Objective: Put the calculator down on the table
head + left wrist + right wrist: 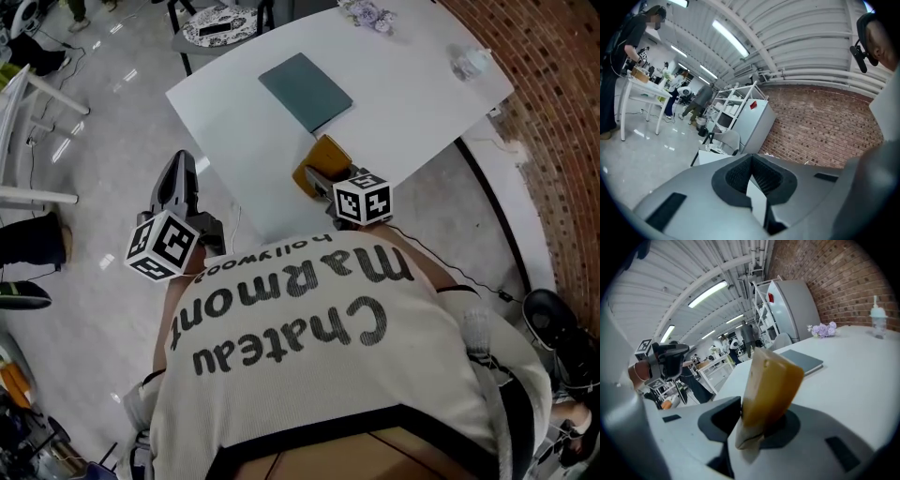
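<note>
I'm gripping the calculator (771, 385) in the right gripper (319, 180). Its jaws are pressing on the lower end, and the amber body is sticking up, tilted, at the near edge of the white counter (412, 103). I can't tell whether it's touching the surface. A teal notebook (306, 91) is lying farther in. The left gripper (180, 173) is hovering off the counter's left side, with its jaws closed together and nothing between them.

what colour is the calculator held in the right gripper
The calculator is mustard yellow, clearest in the right gripper view.
</note>
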`<state>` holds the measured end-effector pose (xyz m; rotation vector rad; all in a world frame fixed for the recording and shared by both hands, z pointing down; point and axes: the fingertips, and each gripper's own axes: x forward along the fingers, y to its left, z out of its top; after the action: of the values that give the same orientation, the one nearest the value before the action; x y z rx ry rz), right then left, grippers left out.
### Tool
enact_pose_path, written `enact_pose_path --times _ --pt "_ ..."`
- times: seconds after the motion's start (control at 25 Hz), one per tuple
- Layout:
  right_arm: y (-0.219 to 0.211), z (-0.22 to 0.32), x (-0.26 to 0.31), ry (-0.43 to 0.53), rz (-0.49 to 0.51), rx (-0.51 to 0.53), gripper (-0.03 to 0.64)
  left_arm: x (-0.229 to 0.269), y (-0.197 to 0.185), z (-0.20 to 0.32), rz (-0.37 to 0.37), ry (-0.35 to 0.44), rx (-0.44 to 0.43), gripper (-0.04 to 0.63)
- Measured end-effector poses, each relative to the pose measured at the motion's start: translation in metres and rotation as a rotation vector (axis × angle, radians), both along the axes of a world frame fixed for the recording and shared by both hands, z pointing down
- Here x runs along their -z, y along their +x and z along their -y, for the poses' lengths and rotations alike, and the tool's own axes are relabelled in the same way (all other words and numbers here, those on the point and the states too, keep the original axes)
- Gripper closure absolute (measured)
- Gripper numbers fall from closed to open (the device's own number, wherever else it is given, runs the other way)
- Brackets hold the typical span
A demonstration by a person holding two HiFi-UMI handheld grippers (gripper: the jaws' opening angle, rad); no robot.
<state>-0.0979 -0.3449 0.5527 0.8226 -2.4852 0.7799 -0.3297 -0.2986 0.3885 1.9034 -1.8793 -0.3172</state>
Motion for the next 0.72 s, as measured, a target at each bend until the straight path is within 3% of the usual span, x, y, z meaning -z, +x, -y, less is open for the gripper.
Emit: enact_pose_path --times 0.12,0.72 --pt "0.007 0.005 -0.008 0.045 -0.066 0.004 0.452 -0.005 -0.001 0.002 -0.011 -0.008 0.005 0.595" --pt "0.026 0.037 -0.021 0.055 -0.159 -0.108 0.320 -0.013 -0.005 0.015 -0.039 0.001 -0.001 0.595"
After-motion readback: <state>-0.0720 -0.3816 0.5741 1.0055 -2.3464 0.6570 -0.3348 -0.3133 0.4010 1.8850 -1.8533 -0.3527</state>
